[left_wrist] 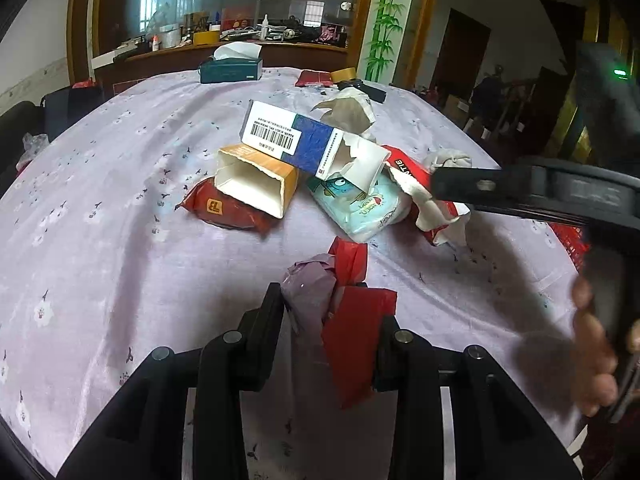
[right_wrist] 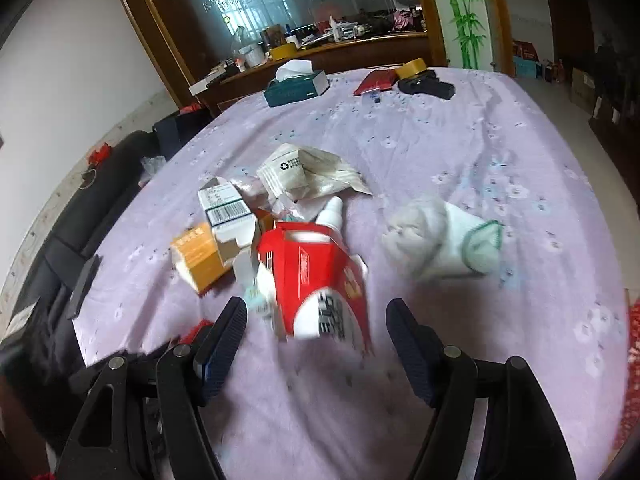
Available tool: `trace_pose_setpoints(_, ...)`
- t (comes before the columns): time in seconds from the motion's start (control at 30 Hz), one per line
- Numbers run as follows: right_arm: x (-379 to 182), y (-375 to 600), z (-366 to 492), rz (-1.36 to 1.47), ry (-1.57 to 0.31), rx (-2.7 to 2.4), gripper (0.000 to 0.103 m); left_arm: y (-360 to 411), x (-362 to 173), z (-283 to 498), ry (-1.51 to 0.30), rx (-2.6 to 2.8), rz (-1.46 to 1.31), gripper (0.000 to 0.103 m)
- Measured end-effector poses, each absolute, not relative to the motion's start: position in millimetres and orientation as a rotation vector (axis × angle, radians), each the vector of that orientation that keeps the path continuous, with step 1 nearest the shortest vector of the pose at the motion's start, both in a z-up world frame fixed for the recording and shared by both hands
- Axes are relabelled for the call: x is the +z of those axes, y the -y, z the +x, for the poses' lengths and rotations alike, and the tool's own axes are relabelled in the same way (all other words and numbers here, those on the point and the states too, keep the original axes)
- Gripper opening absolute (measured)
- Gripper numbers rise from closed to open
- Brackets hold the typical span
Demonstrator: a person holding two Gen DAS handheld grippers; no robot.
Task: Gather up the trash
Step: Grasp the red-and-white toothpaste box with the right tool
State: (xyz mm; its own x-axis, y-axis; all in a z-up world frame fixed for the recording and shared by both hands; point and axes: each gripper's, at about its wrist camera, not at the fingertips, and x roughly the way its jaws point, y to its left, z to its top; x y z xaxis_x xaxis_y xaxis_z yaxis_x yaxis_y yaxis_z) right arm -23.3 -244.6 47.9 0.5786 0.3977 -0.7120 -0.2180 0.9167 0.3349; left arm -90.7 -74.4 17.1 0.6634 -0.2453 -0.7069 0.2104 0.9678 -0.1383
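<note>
On the tablecloth [left_wrist: 120, 220], left gripper [left_wrist: 330, 312] clamps red plastic scrap [left_wrist: 352, 340]; right gripper [right_wrist: 316, 332] jaws apart.

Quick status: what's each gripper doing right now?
Left gripper: shut on a crumpled red plastic bag plus a pinch of lilac tablecloth.
Right gripper: open, holding nothing.

- Tablecloth [left_wrist: 120, 208]: lilac, small flower print.
- Box [left_wrist: 296, 140]: white and blue, black barcode.
- Carton [left_wrist: 256, 178] at its seven o'clock: orange.
- Torn pack [right_wrist: 316, 280]: red and white.
- Tissue box [left_wrist: 231, 70]: dark teal.
</note>
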Motion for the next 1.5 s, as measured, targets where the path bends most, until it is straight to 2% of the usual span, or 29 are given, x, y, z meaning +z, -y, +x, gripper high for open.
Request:
trace_pose_setpoints(0.23,22.2,239.2,2.8,0.258,-0.948,0.373,0.074,76.2,13.8,-91.8,-0.827,-0.244,-0.05,0.034)
trace_pose_setpoints(0.27,20.9,237.9,2.4,0.252,-0.95,0.379,0.065,76.1,13.0,-91.3,-0.827,-0.24,-0.049,0.034)
trace_pose_setpoints(0.33,21.3,232.9,-0.4,0.222,-0.94,0.387,0.058,76.8,13.5,-92.4,-0.82,-0.239,-0.045,0.034)
trace_pose_setpoints(0.4,25.5,229.1,-8.6,0.184,-0.906,0.379,0.046,76.4,13.5,-92.7,-0.816,-0.231,-0.046,0.034)
trace_pose_setpoints(0.57,30.7,227.5,-30.2,0.153,-0.866,0.377,0.04,74.9,12.8,-92.0,-0.821,-0.234,-0.054,0.034)
trace_pose_setpoints(1.0,48.2,237.4,-93.1,0.136,-0.695,0.314,0.04,72.8,13.8,-90.3,-0.81,-0.216,-0.048,0.033)
trace_pose_setpoints(1.5,51.9,229.5,-102.5,0.088,-0.634,0.335,0.04,76.0,14.9,-95.0,-0.787,-0.188,-0.033,0.033)
